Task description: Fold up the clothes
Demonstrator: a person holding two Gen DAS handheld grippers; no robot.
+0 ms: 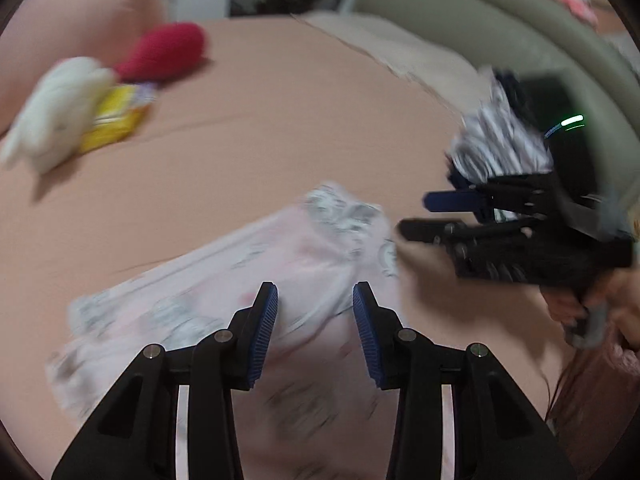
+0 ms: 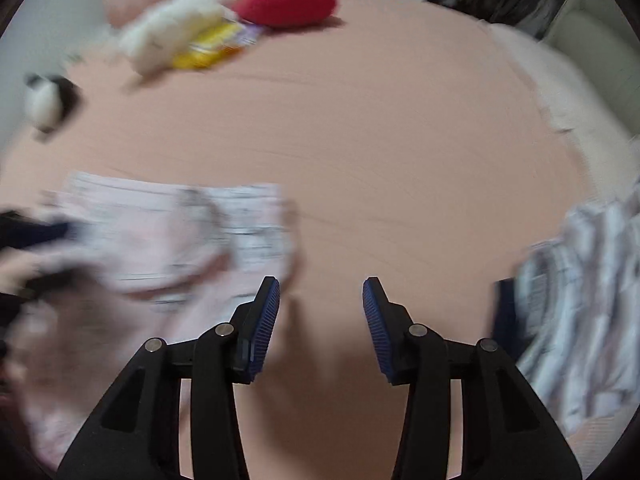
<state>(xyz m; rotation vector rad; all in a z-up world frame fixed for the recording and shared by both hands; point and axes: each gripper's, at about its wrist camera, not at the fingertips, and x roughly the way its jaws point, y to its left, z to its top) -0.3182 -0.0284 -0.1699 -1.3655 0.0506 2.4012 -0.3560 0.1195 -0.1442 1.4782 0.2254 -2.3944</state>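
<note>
Plainly, both tools gape wide and empty: left tool (image 1: 315, 304) over the pink garment (image 1: 256, 276) spread on the bed (image 1: 280, 120), right tool (image 2: 321, 300) just beside it, poised to grip.

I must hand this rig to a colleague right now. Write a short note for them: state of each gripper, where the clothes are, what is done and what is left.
Left gripper: open, empty, poised over the pink patterned garment.
Right gripper: open, empty, above bare bedsheet, just right of that garment.
Pink garment: lies on the sheet, looks partly folded; images are blurred, so check it.
Striped garment: crumpled at the right side of the bed, not folded.
Plush toys and a red cushion lie at the far end, away from the work.
Left: finish the pink garment, then fold the striped one.
</note>
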